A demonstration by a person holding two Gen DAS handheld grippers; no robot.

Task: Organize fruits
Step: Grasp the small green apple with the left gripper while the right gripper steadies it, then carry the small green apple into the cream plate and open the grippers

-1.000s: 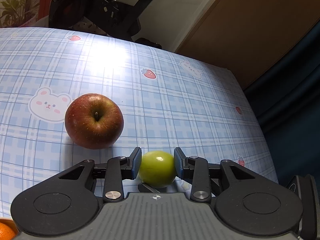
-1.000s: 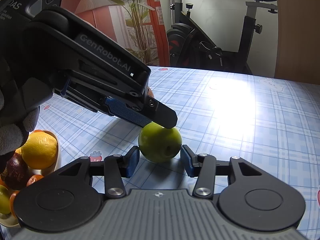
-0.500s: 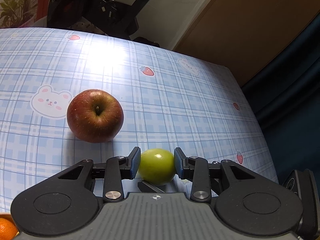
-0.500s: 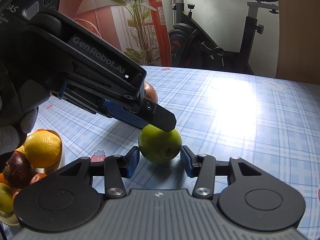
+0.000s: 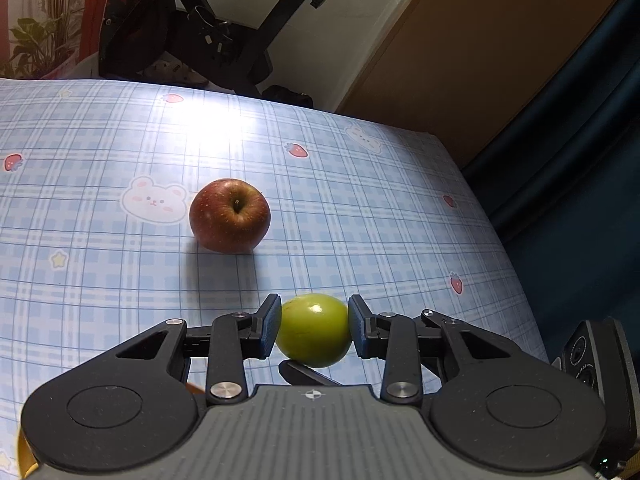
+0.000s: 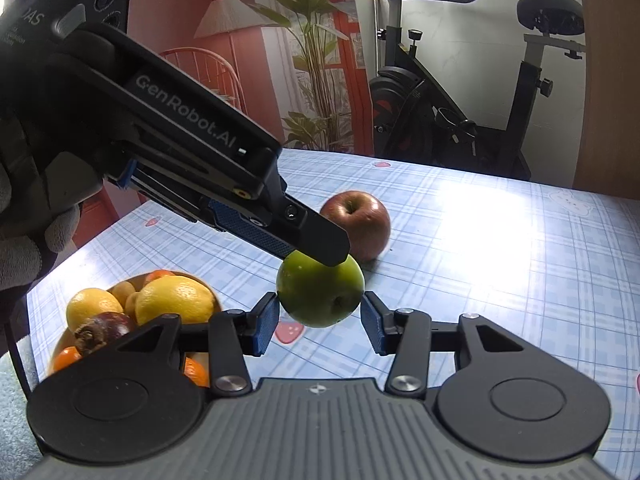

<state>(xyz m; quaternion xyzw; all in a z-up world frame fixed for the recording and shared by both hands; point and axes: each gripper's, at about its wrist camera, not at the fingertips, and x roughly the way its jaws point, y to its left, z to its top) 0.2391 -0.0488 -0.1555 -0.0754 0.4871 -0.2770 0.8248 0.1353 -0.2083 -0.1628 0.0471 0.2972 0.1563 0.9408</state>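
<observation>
While your left gripper [image 5: 313, 330] pinches the green apple [image 5: 312, 330] between its fingers, the fruit hangs clear of the desk [image 5: 360, 208]. Your right gripper [image 6: 320, 318] has its fingers spread on either side of that same apple, and I can't tell whether they touch it. At nine o'clock in the right wrist view, the bowl [image 6: 60, 346] already holds lemons, oranges and other fruit. Left to do, I'd judge: bowl this apple, then the red apple [image 5: 230, 216] sitting at twelve o'clock beyond your left fingers.
</observation>
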